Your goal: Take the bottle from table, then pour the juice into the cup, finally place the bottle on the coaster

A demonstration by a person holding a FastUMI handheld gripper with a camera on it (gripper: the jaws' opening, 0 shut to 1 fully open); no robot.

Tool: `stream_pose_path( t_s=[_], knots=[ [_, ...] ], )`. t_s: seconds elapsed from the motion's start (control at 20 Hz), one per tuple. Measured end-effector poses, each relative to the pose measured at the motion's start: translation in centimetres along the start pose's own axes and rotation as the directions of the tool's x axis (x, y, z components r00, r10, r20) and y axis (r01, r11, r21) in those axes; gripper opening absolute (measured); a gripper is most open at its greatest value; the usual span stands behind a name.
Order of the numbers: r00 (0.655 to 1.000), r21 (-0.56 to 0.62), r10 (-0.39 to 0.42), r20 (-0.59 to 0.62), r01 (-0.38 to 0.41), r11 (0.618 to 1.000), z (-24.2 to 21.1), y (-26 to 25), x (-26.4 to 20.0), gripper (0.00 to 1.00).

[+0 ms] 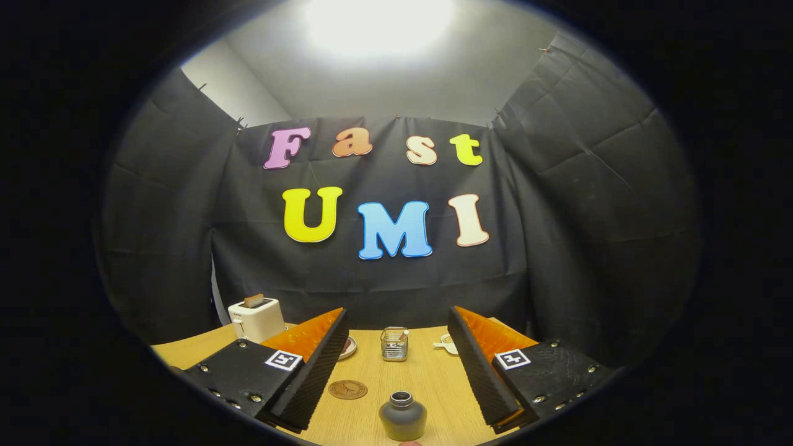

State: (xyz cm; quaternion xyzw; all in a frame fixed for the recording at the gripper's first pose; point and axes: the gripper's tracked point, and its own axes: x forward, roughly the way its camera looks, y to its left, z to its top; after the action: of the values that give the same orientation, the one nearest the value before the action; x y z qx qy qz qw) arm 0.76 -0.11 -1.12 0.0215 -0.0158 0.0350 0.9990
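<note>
Squat matte bottle stands between wide-apart ribbed jaws

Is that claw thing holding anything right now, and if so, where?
Nothing is held. The gripper is open, and the bottle stands untouched on the table between its fingers.

Plate mostly hidden behind left finger; white item partly hidden behind right finger.
</note>
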Motion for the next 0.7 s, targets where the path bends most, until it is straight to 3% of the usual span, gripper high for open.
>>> stream_pose_path(
  t_s=[0.7],
  knots=[
    [0.997, -0.011, 0.026, -0.076, -0.027, 1.000, -6.4, -0.7, -0.1, 0.98]
  ],
)
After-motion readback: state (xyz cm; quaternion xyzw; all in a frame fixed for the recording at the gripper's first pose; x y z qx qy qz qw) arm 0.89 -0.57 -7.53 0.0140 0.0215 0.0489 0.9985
